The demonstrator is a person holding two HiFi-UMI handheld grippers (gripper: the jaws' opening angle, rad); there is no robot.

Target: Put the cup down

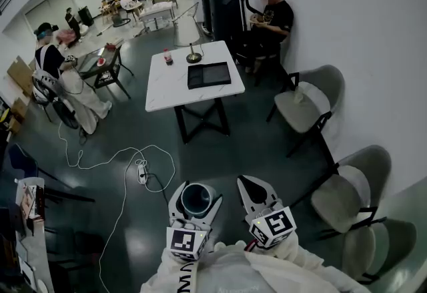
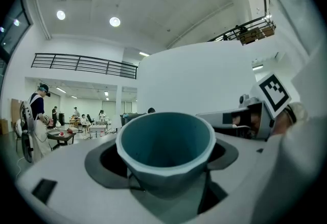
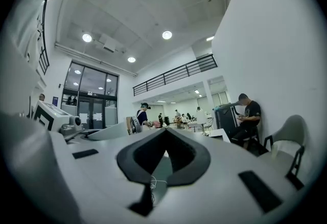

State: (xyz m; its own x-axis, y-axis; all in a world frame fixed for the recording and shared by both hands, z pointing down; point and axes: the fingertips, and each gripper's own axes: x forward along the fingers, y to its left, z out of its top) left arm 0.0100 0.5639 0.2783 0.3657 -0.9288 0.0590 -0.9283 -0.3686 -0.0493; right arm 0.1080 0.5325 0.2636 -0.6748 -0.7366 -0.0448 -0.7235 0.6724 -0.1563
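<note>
Left gripper view, teal faceted cup [image 2: 166, 141] upright (mouth up), held in L claw [image 1: 197, 197], R claw [image 3: 165, 133] closed, empty

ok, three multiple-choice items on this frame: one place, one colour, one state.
1. Where is the cup?
A: in the left gripper
B: on the white table
C: in the right gripper

2. What colour is the cup's inside?
A: red
B: yellow
C: teal

3. How do the right gripper's jaws stand?
A: wide apart
B: together, nothing between them
C: closed on a bottle

Key:
1 A: the left gripper view shows the jaws clamped on the cup's sides, well short of the white table.
2 C: the rim and inner wall are teal.
3 B: the right gripper view shows the pads meeting at the tips, holding nothing.
</note>
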